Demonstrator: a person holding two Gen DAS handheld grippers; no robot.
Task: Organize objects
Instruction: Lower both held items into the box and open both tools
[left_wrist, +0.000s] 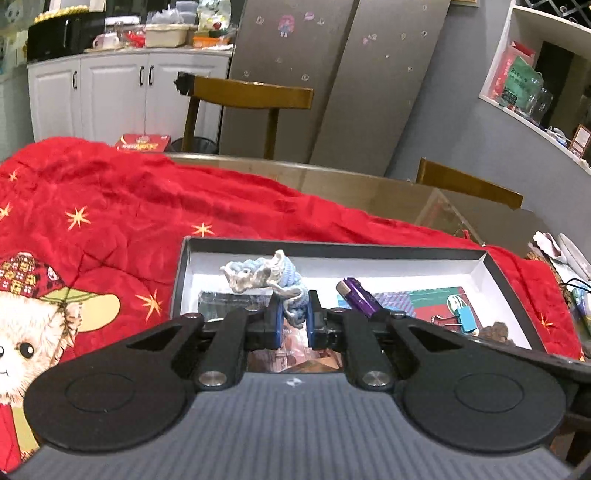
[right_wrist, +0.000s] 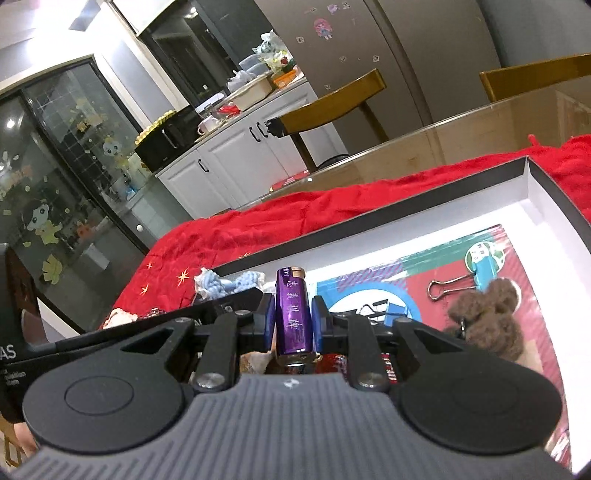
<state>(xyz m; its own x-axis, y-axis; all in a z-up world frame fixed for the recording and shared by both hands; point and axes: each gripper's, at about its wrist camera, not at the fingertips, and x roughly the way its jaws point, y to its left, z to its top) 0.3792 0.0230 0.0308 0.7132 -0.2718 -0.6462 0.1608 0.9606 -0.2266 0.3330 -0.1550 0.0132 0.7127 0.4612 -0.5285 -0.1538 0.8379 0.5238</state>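
Note:
My left gripper (left_wrist: 293, 317) is shut on a blue-and-white knitted cord (left_wrist: 266, 277) and holds it over the left part of an open dark box with a white lining (left_wrist: 495, 266). My right gripper (right_wrist: 293, 317) is shut on a purple lighter (right_wrist: 293, 314), held upright over the same box (right_wrist: 532, 192). The lighter also shows in the left wrist view (left_wrist: 360, 297), to the right of the cord. The cord shows in the right wrist view (right_wrist: 218, 286), left of the lighter.
In the box lie a blue binder clip (right_wrist: 484, 269), a brown woolly item (right_wrist: 495, 314) and a printed card (right_wrist: 417, 291). The box sits on a red blanket (left_wrist: 110, 206) over a glass table (left_wrist: 369, 184). Wooden chairs (left_wrist: 251, 96) stand behind.

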